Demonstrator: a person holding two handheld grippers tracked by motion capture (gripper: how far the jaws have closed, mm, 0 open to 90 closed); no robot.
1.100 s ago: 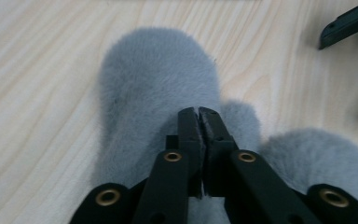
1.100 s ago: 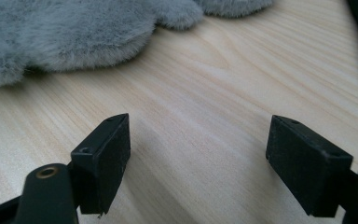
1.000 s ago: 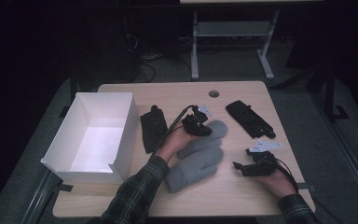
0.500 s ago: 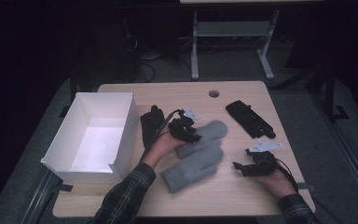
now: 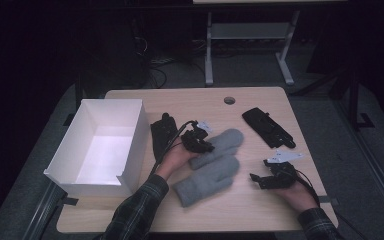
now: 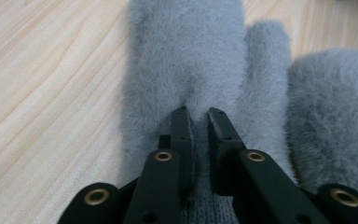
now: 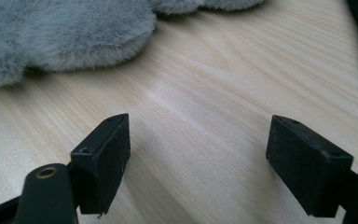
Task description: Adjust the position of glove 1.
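Grey fuzzy mitten (image 6: 186,60) is where it's all happening: the left gripper (image 6: 198,116) has just been closing its jaws and now they pinch a fold of fleece near the cuff, almost fully together. Half a second back those jaws stood wider over the same spot, so this looks like the grab finally landing. The mitten lies mid-table, touching its twin (image 5: 207,179), which sits nearer the person. My guess is a lift comes next, maybe toward the white box (image 5: 100,145) at the left. Two black gloves lie further out, one (image 5: 161,134) by the box and one (image 5: 267,127) at the far right. The right gripper (image 7: 198,163) rests on bare wood, jaws wide, holding nothing.
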